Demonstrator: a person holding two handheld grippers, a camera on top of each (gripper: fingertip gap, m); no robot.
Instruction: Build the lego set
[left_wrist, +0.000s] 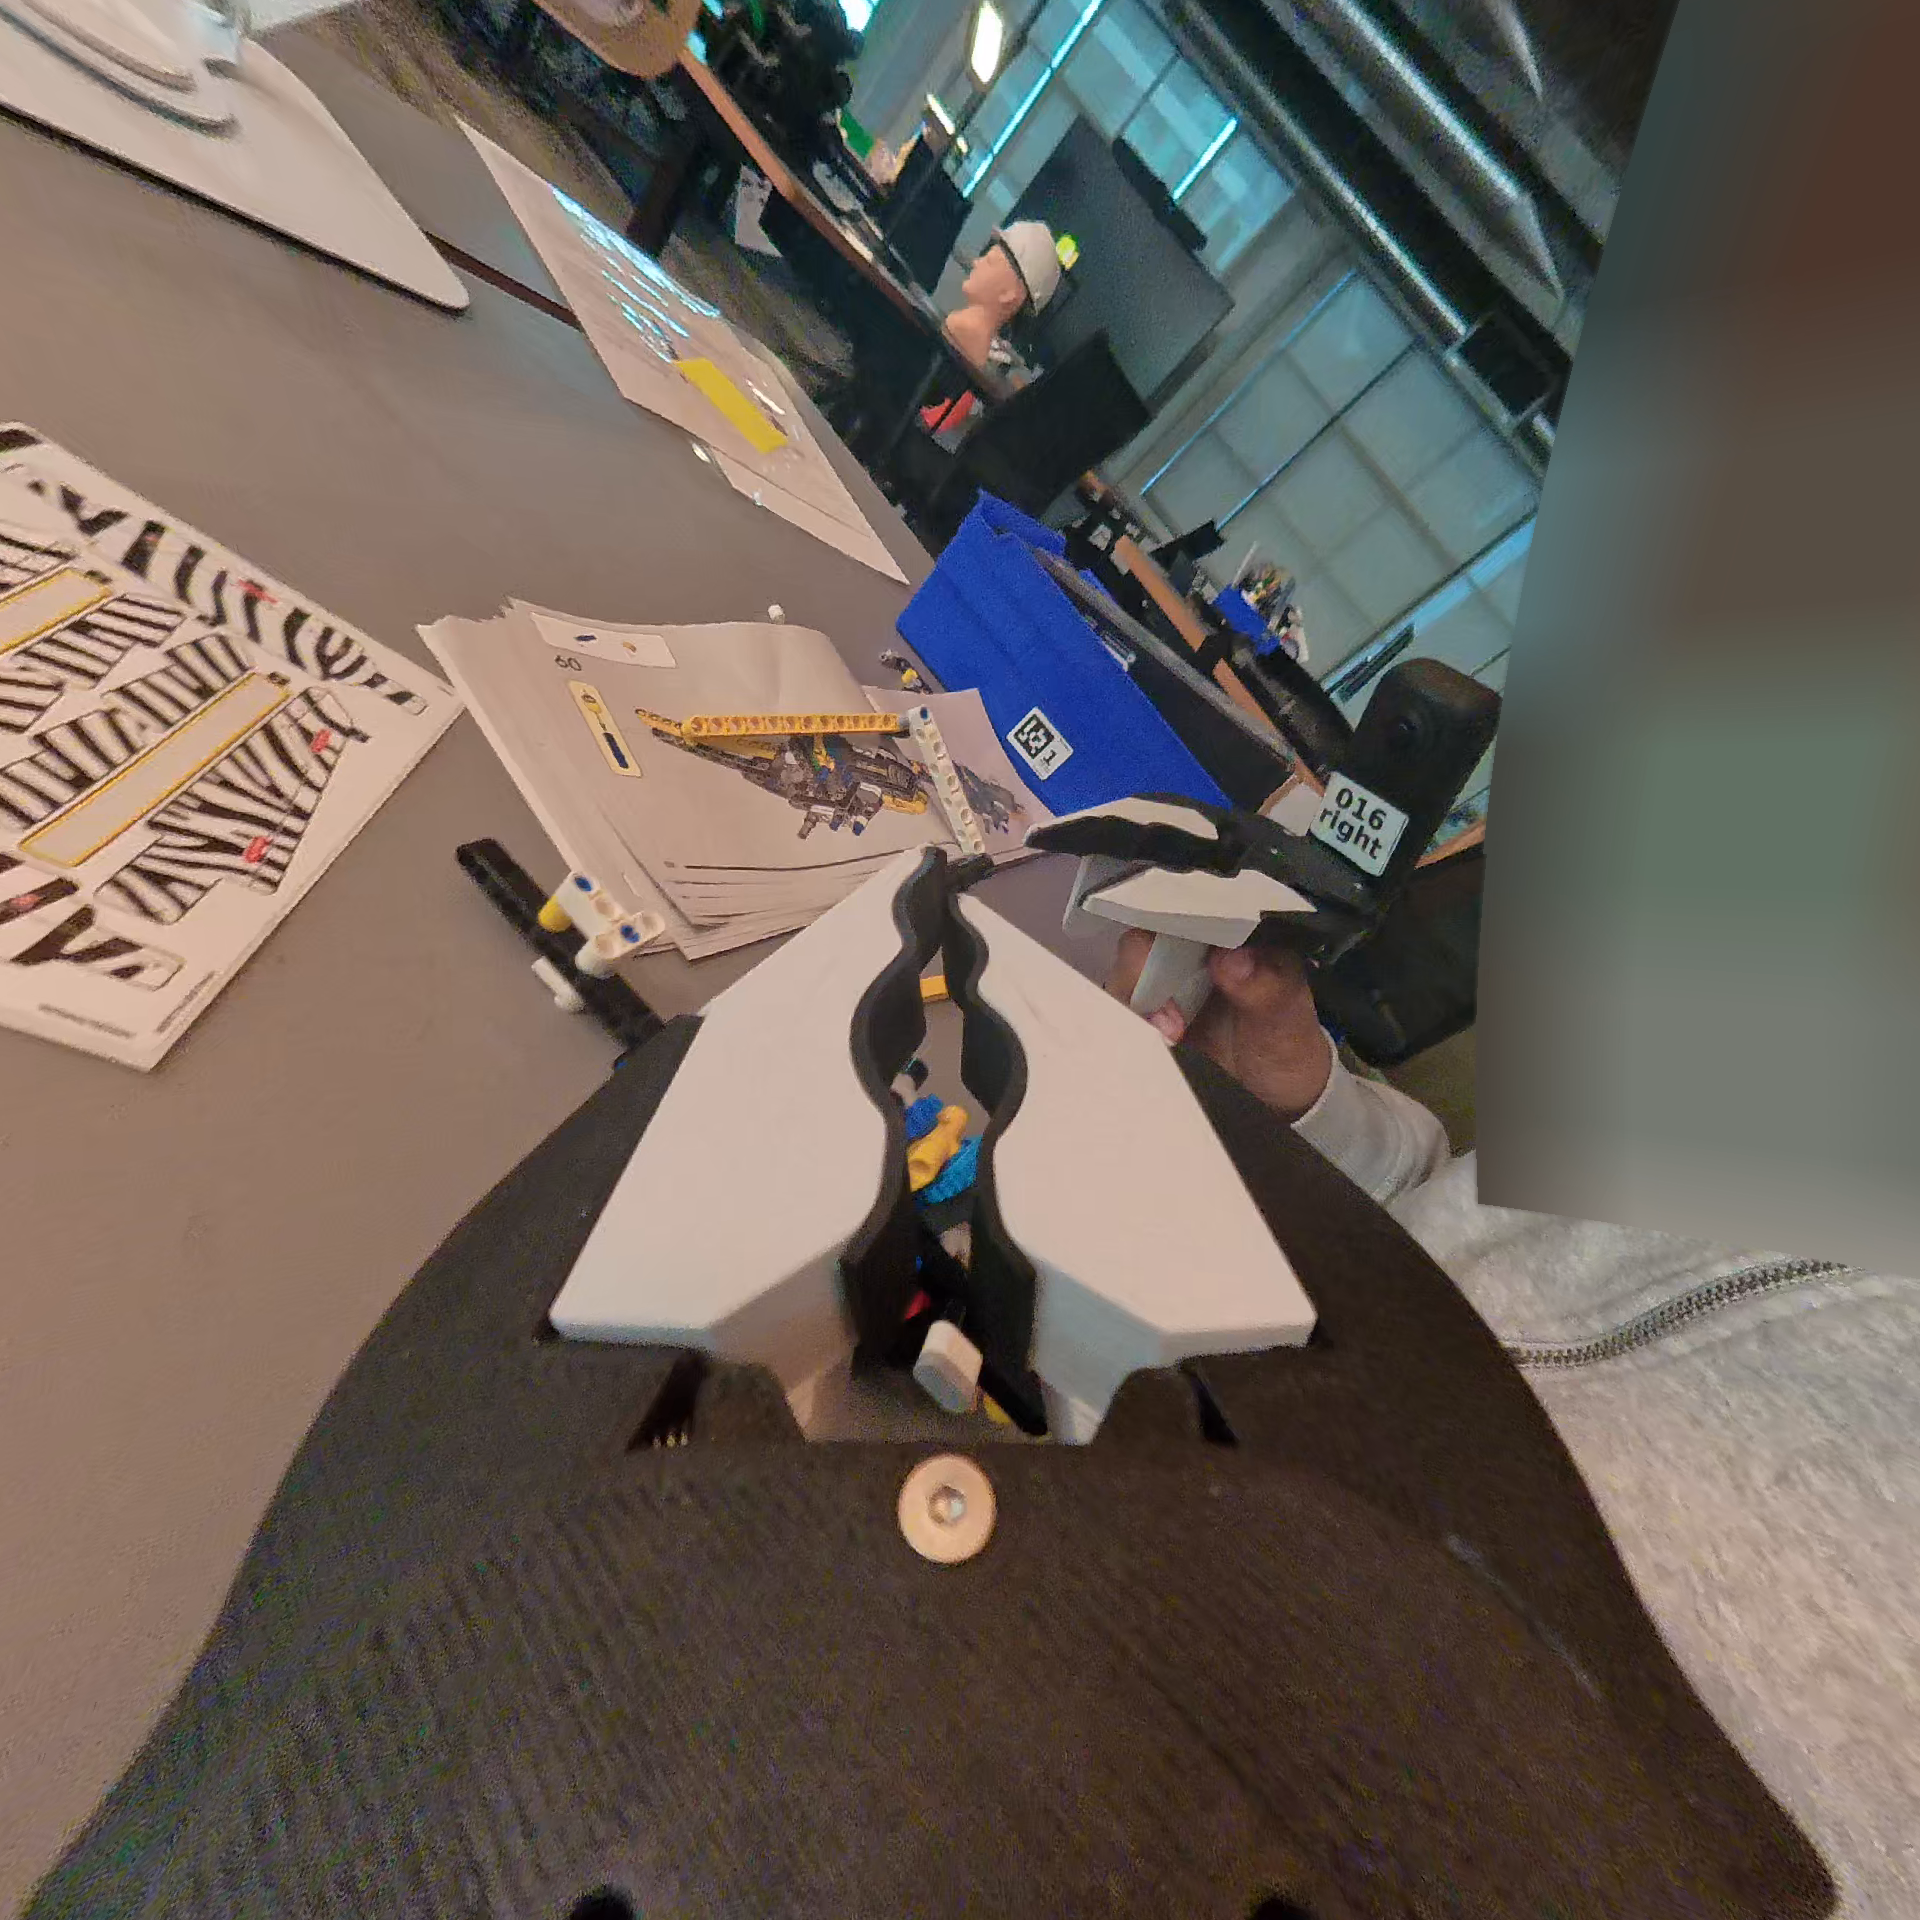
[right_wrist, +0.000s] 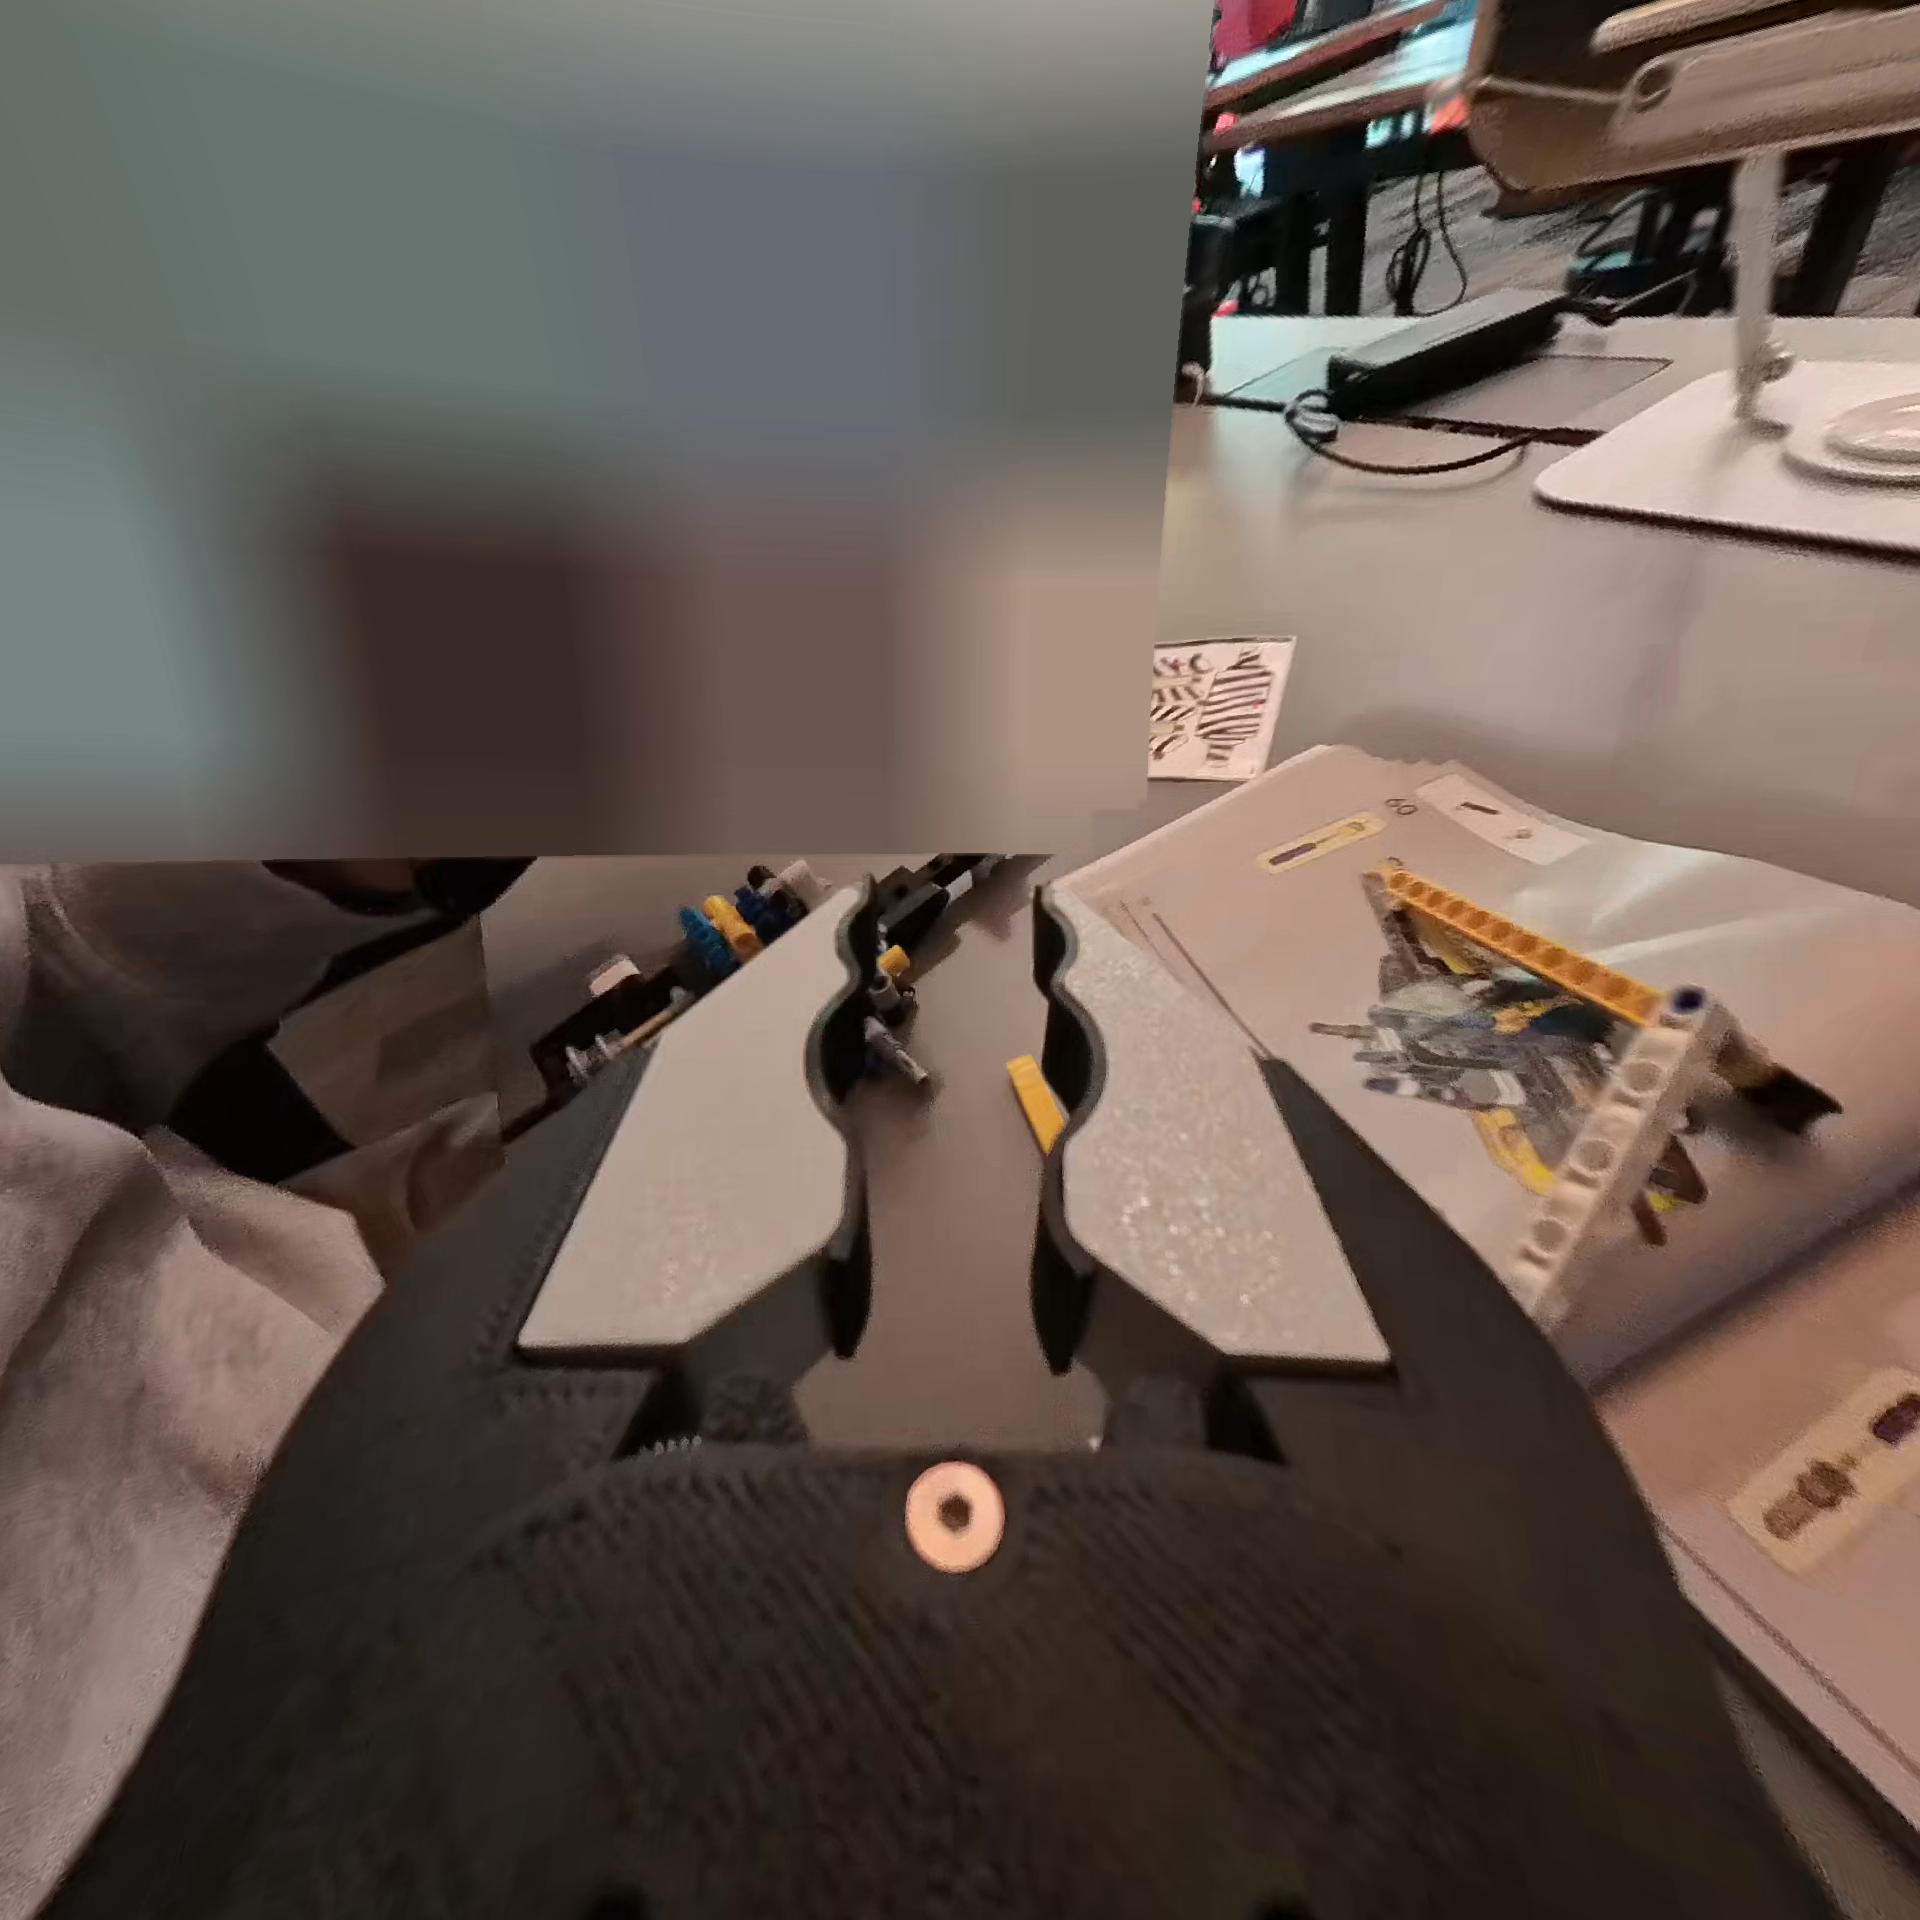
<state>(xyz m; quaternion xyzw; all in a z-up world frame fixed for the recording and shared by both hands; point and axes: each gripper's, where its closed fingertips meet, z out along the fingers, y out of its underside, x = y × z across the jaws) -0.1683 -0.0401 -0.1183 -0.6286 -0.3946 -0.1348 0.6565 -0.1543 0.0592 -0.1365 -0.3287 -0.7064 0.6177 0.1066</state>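
— Grey table (left_wrist: 312, 727) in a workshop: what lies on it, from the left wrist view?

— An open booklet (left_wrist: 727, 769) with a yellow beam (left_wrist: 790, 724) and a white beam (left_wrist: 948, 774) joined on its page. A striped sheet (left_wrist: 156, 727) lies to the left, a blue bin (left_wrist: 1039, 665) behind. A black beam with white connectors (left_wrist: 592, 935) sits near the booklet's edge.

— And the left gripper (left_wrist: 940, 883)?

— Tips nearly meeting. Small parts (left_wrist: 935, 1143), blue and yellow, show between the fingers; gripped or merely behind, I can't tell. The right gripper (left_wrist: 1122, 862) hovers just beyond it, in a hand (left_wrist: 1247, 1008).

— The right wrist view?

— The right gripper (right_wrist: 945, 914) stands narrowly parted, gripping nothing, over the table (right_wrist: 1455, 623). A yellow piece (right_wrist: 1034, 1101) lies by its right finger, a small grey pin (right_wrist: 899, 1055) by its left. The booklet (right_wrist: 1299, 987) lies right, carrying the beams (right_wrist: 1558, 987). The small parts (right_wrist: 727, 925) lie to the left, past the finger, slightly blurred.
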